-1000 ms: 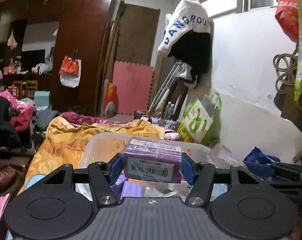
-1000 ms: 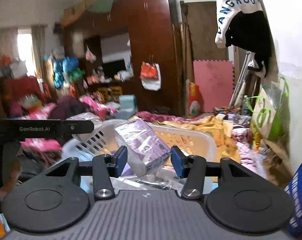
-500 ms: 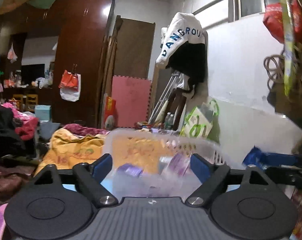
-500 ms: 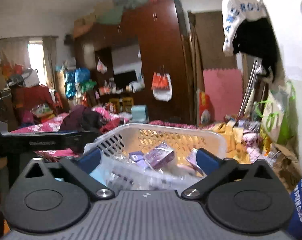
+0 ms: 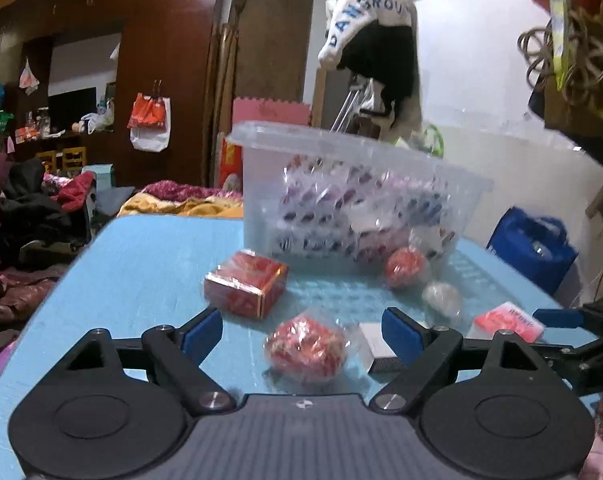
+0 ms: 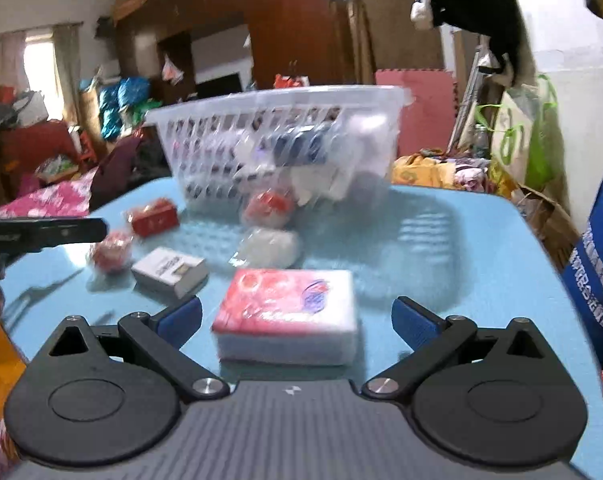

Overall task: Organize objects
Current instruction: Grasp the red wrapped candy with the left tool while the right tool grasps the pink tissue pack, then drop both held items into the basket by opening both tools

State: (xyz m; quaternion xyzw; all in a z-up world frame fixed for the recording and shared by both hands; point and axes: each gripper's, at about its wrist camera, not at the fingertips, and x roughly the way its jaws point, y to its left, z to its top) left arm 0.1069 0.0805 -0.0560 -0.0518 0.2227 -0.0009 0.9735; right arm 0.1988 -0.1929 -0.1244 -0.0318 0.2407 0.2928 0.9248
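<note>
A clear plastic basket (image 5: 353, 196) (image 6: 277, 144) holding several wrapped packs stands at the back of the blue table (image 5: 141, 264) (image 6: 461, 248). My left gripper (image 5: 301, 334) is open low over the table, with a red wrapped ball (image 5: 305, 350) between its fingers, untouched. A red box (image 5: 245, 288) lies just ahead to its left. My right gripper (image 6: 297, 318) is open wide around a pink tissue pack (image 6: 289, 312), pads clear of it. A white box (image 6: 169, 270), a second red ball (image 6: 267, 208) and a clear wrapped lump (image 6: 269, 246) lie in between.
A blue bag (image 6: 597, 272) stands off the table's right edge. Green bags (image 6: 541, 148) and hanging clothes (image 5: 373, 32) line the right wall. Piled bedding and clothes (image 5: 29, 204) fill the room to the left. The other gripper's finger (image 6: 41, 232) reaches in from the left.
Both grippers were shut on purple packs above the basket. They opened, the packs dropped in, and both came down and back to table level in front of the basket.
</note>
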